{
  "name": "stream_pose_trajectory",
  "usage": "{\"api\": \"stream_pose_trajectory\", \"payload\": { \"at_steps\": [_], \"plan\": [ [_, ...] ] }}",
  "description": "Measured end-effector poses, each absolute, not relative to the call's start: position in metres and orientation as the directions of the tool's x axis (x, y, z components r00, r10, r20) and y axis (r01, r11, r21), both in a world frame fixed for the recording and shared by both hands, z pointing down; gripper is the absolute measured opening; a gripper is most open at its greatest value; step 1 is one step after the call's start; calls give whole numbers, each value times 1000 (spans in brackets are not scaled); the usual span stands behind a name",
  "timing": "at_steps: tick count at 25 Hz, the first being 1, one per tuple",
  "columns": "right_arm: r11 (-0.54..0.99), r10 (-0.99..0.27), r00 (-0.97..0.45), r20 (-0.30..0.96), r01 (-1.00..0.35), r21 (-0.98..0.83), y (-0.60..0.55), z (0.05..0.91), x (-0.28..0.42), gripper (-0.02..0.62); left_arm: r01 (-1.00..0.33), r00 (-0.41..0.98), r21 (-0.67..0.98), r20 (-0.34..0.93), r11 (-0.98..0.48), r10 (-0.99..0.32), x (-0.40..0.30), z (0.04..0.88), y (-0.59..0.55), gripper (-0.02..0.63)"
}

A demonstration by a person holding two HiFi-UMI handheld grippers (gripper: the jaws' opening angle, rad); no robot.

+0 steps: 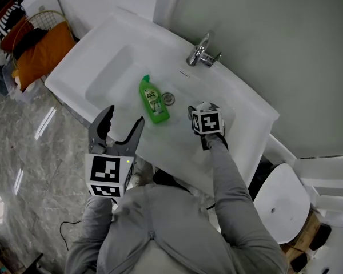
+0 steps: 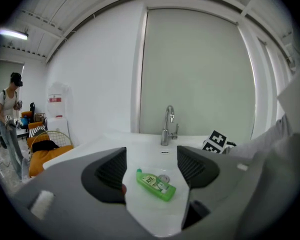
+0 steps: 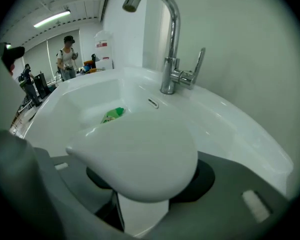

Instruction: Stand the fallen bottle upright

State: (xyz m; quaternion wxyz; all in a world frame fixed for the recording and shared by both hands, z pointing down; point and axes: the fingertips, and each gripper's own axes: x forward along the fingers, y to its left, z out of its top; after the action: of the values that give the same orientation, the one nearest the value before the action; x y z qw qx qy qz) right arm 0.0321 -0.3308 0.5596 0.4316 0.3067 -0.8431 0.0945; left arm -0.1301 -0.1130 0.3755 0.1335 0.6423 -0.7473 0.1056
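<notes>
The green bottle lies flat in the sink, cap away, straight ahead of the open left claw; the right claw grips a white object

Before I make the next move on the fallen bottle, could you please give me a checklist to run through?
1. Green bottle upright: not ok, it lies in the sink basin.
2. Left gripper open and empty: ok.
3. Bottle framed between the left jaws, ahead of them: ok.
4. Right gripper free: not ok, closed on a white rounded object.
5. Bottle cap closed: cannot tell.
</notes>
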Motion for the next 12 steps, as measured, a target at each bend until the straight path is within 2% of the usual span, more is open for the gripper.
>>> {"api": "stream_pose_trajectory", "payload": {
  "at_steps": [12],
  "plan": [
    [605,-660,-382,647,-780,157,-347,467,163,245,-998,61,15,274,-59,-960,-69,366,-151,354]
  ]
}}
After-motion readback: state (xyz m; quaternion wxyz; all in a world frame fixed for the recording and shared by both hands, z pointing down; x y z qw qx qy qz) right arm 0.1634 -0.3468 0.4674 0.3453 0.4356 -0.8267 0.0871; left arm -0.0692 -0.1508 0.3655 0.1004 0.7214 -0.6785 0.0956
